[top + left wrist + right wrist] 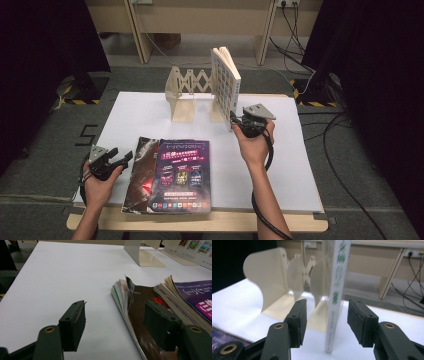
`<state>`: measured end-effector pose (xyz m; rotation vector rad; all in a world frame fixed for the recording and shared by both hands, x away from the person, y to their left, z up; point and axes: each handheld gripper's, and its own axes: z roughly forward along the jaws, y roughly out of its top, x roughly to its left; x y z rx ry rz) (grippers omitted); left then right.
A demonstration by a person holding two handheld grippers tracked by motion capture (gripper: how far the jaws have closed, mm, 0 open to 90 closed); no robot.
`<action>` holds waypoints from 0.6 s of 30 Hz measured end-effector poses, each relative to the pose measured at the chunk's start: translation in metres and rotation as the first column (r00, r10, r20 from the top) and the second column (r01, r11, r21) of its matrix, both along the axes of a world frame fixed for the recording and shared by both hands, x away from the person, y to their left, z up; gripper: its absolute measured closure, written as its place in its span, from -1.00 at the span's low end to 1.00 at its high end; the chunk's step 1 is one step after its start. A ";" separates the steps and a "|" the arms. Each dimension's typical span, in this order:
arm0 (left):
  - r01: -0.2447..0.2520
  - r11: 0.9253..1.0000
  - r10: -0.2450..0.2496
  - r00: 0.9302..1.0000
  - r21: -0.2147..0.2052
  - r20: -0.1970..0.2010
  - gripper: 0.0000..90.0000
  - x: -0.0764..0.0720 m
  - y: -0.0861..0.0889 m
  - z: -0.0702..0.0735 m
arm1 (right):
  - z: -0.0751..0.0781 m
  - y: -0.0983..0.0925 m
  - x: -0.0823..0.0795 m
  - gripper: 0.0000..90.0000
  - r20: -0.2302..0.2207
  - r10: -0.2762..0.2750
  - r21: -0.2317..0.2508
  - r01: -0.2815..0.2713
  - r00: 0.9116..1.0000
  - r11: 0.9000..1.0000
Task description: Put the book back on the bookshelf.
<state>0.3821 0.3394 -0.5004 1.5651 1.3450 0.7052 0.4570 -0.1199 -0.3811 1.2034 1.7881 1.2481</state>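
A white book (pixel 225 80) stands upright against the right end of a cream folding book rack (pixel 187 92). My right gripper (pixel 234 120) is at the book's lower near edge. In the right gripper view the spine (pixel 335 290) stands between the open jaws of my right gripper (pixel 327 312), with a gap on each side. A dark brown magazine (pixel 142 170) and a purple-covered book (pixel 182 172) lie flat at the front. My left gripper (pixel 122 159) is open beside the magazine's left edge. In the left gripper view the magazine (pixel 140 305) lies by the right jaw of my left gripper (pixel 115 315).
A white sheet (pixel 135 115) covers the table, with bare room at left and right. The rack's empty slots (pixel 269 277) are left of the standing book. Cables (pixel 320 85) run over the floor at the right, and a wooden frame (pixel 140 35) stands behind.
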 end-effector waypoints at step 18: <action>-0.001 1.000 0.001 1.000 0.006 0.020 -0.19 -0.002 -0.001 0.000 | -0.080 0.034 -0.028 0.20 -0.204 0.133 -0.001 -0.136 0.970 0.991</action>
